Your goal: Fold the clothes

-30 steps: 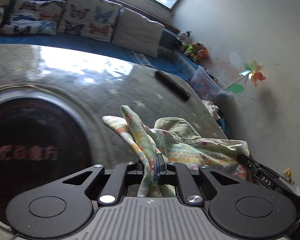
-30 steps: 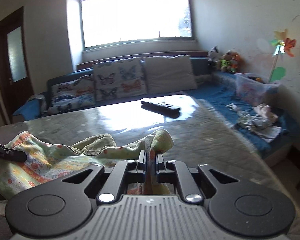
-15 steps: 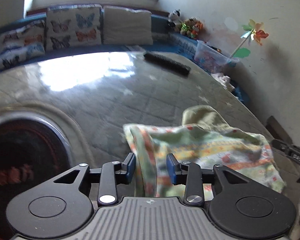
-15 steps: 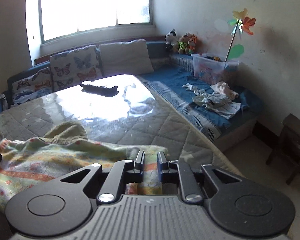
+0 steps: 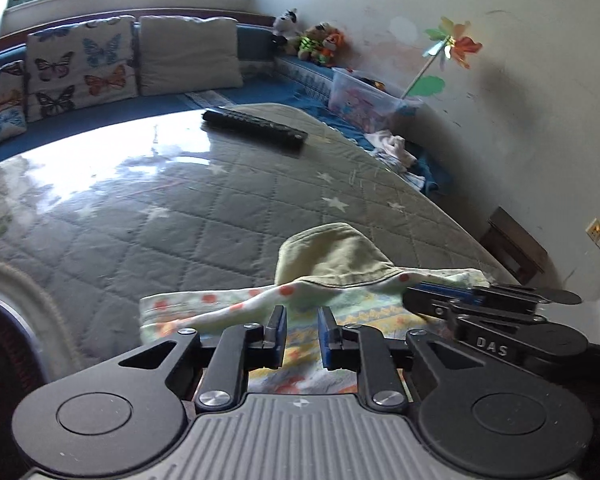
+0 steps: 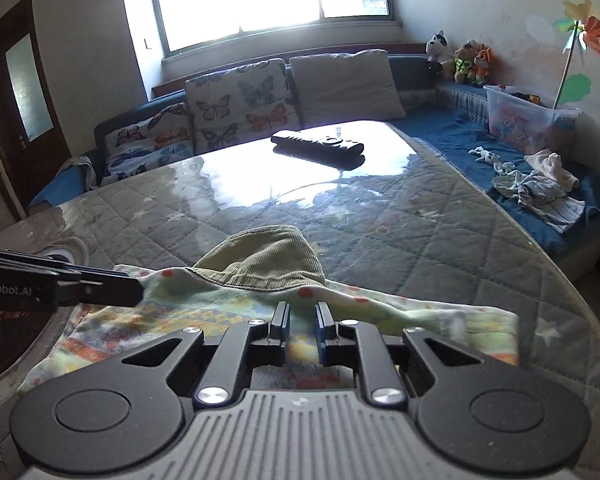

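A small patterned garment [image 5: 220, 308] with orange dots and an olive corduroy part [image 5: 332, 256] lies flat on the quilted table. It also shows in the right wrist view [image 6: 204, 320], with the olive part [image 6: 268, 260] at its far edge. My left gripper [image 5: 302, 330] is open just above the garment's near edge, nothing between its pads. My right gripper [image 6: 302, 326] is open over the same garment, also empty. Each gripper shows in the other's view: the right one [image 5: 480, 312], the left one [image 6: 60, 284].
A black remote [image 5: 256, 128] lies at the table's far end, seen also in the right wrist view [image 6: 318, 148]. A sofa with butterfly cushions [image 6: 236, 108] runs behind. A plastic bin [image 6: 528, 120] and loose clothes [image 6: 540, 188] sit on the blue bench at right. A dark round object [image 5: 0, 360] is at left.
Both grippers let go of the garment and opened. The garment, lifted and bunched a second ago, now lies spread flat on the table.
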A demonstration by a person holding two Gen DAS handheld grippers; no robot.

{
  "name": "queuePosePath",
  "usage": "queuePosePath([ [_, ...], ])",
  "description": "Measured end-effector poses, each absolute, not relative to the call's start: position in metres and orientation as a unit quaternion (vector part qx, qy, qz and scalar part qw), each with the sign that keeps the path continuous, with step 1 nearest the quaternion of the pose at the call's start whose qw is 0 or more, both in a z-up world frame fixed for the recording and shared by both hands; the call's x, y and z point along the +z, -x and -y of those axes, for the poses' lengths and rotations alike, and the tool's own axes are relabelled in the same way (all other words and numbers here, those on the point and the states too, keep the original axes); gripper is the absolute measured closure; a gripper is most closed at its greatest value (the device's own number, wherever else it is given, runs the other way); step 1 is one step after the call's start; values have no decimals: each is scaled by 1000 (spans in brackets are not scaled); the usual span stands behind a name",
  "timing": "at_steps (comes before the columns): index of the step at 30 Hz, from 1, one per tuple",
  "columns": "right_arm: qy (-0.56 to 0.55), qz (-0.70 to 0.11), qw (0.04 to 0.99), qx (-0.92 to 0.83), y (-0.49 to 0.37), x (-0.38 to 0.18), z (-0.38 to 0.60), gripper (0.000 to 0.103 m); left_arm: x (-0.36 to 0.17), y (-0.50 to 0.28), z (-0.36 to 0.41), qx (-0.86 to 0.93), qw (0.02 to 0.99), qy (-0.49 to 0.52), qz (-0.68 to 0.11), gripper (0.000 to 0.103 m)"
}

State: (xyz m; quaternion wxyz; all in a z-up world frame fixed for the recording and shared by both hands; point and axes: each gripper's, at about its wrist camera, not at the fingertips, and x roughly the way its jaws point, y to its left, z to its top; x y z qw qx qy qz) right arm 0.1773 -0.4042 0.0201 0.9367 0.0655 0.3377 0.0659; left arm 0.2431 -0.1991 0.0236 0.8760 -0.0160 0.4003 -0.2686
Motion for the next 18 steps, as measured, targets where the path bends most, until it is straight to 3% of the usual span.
queuePosePath([
  [12,-67,-332,938,70,-180,21,404,89,7,-260,200,-260,872,28,-415,85],
  [18,-37,-326,938,110,-146,33,389,83,19,-229,199,-272,874,10,-401,85],
])
